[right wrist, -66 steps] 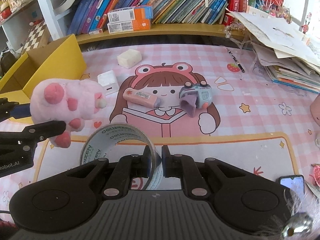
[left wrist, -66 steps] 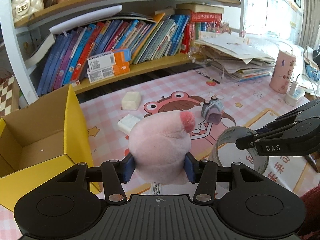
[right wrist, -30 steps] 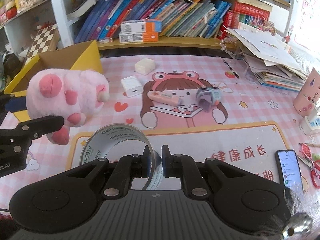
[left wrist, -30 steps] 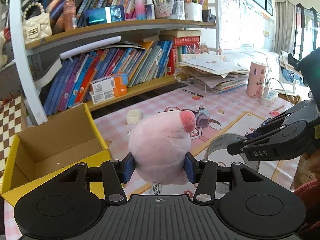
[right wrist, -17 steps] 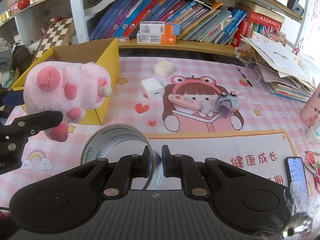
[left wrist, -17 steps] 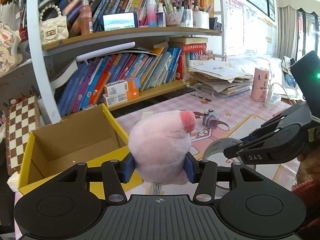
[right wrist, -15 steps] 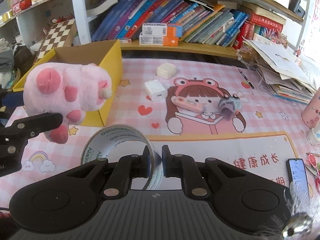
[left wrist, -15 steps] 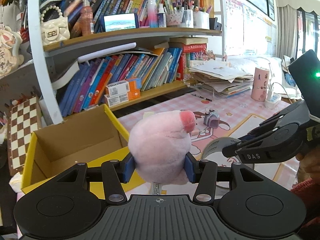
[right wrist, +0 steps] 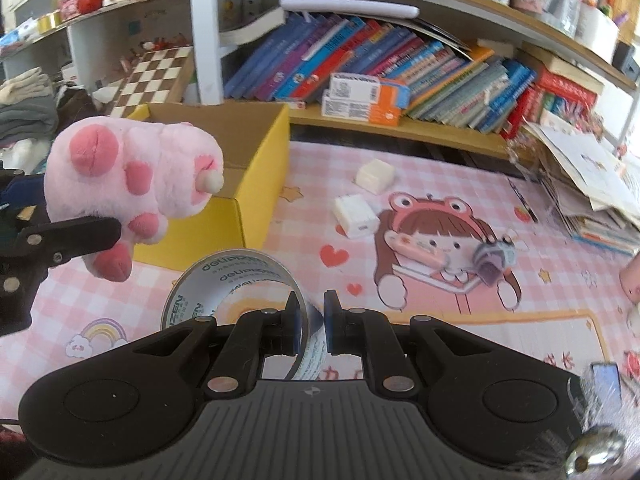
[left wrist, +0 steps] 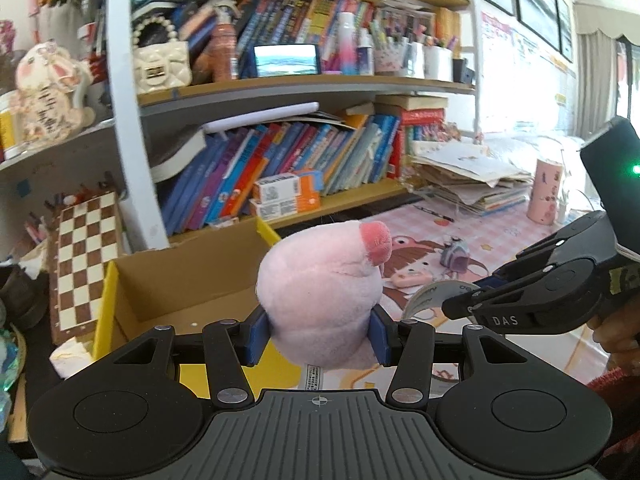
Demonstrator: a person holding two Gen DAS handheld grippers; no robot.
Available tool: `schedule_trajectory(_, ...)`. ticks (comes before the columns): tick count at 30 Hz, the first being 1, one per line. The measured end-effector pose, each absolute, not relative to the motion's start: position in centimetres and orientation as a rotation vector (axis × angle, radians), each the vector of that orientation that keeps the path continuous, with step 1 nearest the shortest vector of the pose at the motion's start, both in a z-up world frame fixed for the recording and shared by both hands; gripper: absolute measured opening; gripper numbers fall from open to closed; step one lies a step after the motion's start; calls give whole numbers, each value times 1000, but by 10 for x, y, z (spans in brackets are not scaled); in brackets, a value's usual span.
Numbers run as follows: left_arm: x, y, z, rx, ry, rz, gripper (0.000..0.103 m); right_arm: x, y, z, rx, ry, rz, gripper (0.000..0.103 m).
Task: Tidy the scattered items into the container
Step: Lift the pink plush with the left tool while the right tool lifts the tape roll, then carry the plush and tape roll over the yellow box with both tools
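While left gripper [left wrist: 318, 334] jaws clench pink plush [left wrist: 320, 296] near yellow box [right wrist: 256, 168] and right gripper [right wrist: 312, 326] jaws pinch tape roll [right wrist: 224, 280], carrying step under way; next: over the box's open top, then release.

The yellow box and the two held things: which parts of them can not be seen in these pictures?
- yellow box: in the left wrist view the pink plush toy and left gripper hide its right part; in the right wrist view the toy hides its left part.
- tape roll: right gripper covers its near rim; the left wrist view shows only a sliver.
- Toy's face: not seen in the left wrist view.
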State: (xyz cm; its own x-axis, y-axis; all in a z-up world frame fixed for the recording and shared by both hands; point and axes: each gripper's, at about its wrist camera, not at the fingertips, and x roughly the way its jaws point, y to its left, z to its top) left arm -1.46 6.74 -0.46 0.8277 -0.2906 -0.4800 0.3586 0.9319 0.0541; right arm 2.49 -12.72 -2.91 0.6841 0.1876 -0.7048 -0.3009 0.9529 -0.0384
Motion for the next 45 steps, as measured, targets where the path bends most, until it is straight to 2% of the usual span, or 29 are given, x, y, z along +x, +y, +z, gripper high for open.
schedule_trajectory(26,1,122,20,55,409,-179,49,64,-83,23,-240,660,413,11)
schedule_trajectory(45,28,134,24,45,383,-139,49,101,-59,34,-254,623,458,11)
